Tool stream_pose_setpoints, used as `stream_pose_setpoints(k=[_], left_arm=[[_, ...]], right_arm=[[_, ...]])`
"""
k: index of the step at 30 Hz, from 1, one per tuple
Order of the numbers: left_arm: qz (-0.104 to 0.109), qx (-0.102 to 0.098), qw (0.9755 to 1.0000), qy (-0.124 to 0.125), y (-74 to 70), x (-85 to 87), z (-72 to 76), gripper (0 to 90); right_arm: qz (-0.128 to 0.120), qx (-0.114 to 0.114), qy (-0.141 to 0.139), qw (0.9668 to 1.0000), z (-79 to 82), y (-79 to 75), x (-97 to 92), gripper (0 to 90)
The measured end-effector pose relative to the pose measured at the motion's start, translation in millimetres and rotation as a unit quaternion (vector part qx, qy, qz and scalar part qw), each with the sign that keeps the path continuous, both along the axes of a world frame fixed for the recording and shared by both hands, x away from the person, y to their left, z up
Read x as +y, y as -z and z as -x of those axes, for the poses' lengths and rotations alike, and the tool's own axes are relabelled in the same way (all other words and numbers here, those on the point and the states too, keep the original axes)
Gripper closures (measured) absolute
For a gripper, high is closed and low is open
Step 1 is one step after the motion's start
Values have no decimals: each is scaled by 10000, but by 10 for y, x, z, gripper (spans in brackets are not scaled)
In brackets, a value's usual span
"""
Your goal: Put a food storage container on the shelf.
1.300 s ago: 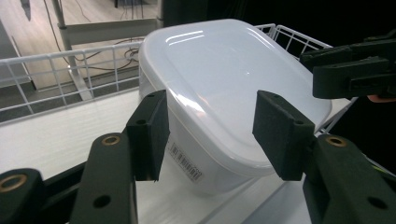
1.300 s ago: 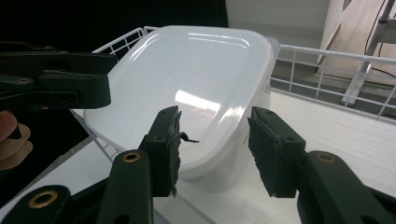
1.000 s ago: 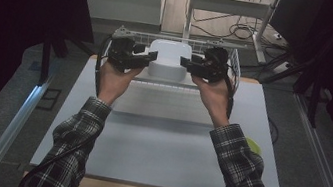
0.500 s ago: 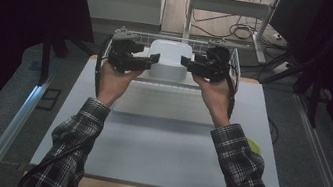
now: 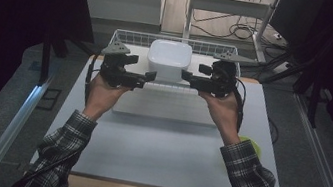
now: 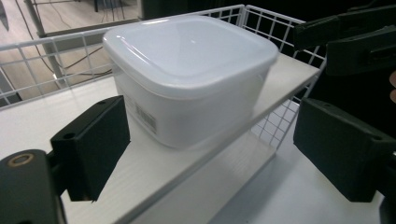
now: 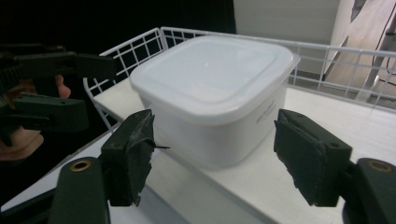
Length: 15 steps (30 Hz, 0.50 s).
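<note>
A white lidded plastic container [image 5: 169, 58] stands on the white shelf board [image 6: 154, 172] of a wire rack at the table's far side. My left gripper [image 5: 142, 69] is just off its near left corner and my right gripper [image 5: 193, 73] just off its near right corner, both pointing inward. In the left gripper view the left gripper [image 6: 217, 140] has its jaws wide apart, with the container [image 6: 187, 79] beyond the pads and untouched. The right gripper view shows the right gripper [image 7: 222, 154] the same way, short of the container [image 7: 215, 93]. Both pairs of jaws have just been opening, with nothing gripped.
The white wire rack [image 5: 128, 37] rims the shelf at the back and sides. A yellow-green object [image 5: 252, 145] lies near the table's right edge. Metal rails run along the floor on both sides, and cables lie behind the rack.
Both grippers have drawn back from the container's sides toward the person, and their jaws have spread. The container stays on the shelf.
</note>
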<state>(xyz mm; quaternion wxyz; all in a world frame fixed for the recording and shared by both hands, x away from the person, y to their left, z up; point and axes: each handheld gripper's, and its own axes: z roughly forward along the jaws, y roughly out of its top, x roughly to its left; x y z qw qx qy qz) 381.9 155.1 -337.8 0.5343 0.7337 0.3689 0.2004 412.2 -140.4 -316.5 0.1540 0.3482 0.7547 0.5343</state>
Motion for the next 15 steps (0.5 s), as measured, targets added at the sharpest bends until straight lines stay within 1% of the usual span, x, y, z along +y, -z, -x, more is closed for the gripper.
stream_pose_setpoints(k=[1, 3, 6, 10, 13, 15], left_arm=[[-12, -18, 10000, 15, 6, -4, 30, 98], [-53, -18, 9999, 91, 20, -6, 86, 76], [-132, -26, 9998, 144, 57, -14, 173, 68], [-204, -58, 9995, 215, 137, -10, 291, 55], [-356, -124, 9991, 216, 205, -13, 381, 48], [-419, -154, 9987, 232, 248, -13, 438, 40]], right_arm=[[0, 0, 0, 10000, 0, 0, 0, 264], [58, -29, -81, 9999, 66, 48, -25, 241], [95, -33, -142, 9998, 110, 85, -39, 226], [198, -38, -285, 9994, 197, 164, -64, 196], [216, -47, -362, 9991, 263, 215, -92, 175], [194, -42, -409, 9990, 306, 244, -112, 161]])
